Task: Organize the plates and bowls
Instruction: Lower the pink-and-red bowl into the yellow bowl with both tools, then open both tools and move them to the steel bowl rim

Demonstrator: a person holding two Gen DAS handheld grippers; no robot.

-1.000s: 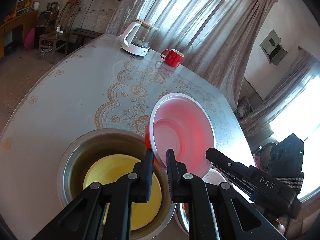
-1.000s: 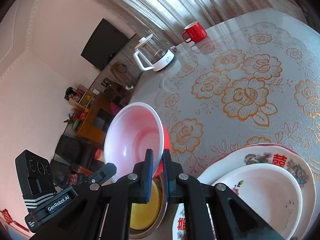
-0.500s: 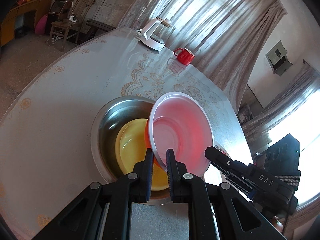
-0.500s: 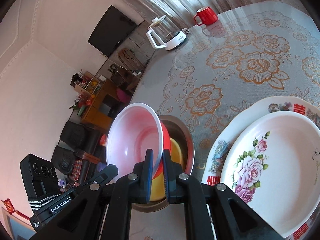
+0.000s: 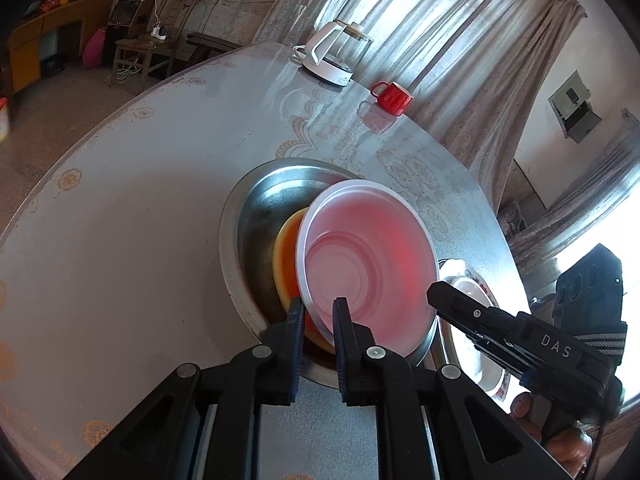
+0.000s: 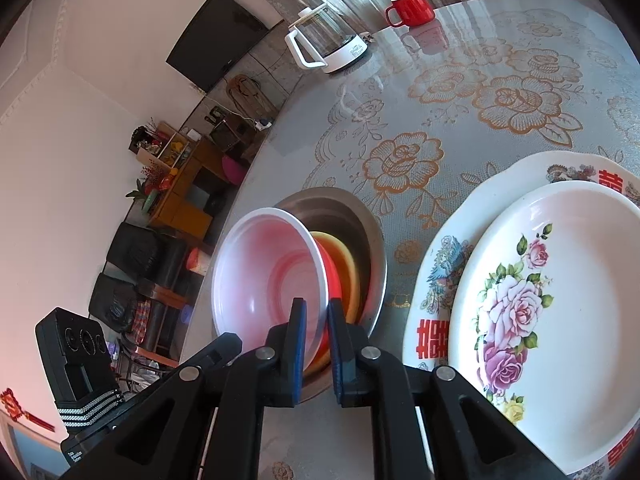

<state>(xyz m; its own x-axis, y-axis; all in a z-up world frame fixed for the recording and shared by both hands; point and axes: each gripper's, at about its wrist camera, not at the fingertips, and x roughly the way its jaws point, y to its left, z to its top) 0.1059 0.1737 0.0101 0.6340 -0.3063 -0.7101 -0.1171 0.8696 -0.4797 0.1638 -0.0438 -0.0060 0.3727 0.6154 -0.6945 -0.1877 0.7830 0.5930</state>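
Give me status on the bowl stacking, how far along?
Done: yellow bowl already sits in the steel basin, and the rose plate is nested on the larger printed plate.
In hand: both the left gripper and right gripper pinch the rim of the red bowl with white inside, tilted over the yellow one; the right jaws are starting to open.
Left: seat it and release.

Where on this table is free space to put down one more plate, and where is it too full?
Free: the wide table stretch left of the steel basin, and the flowered cloth between basin, kettle and red mug. Crowded: the basin, holding the yellow bowl under the red bowl, with the stacked plates close beside.
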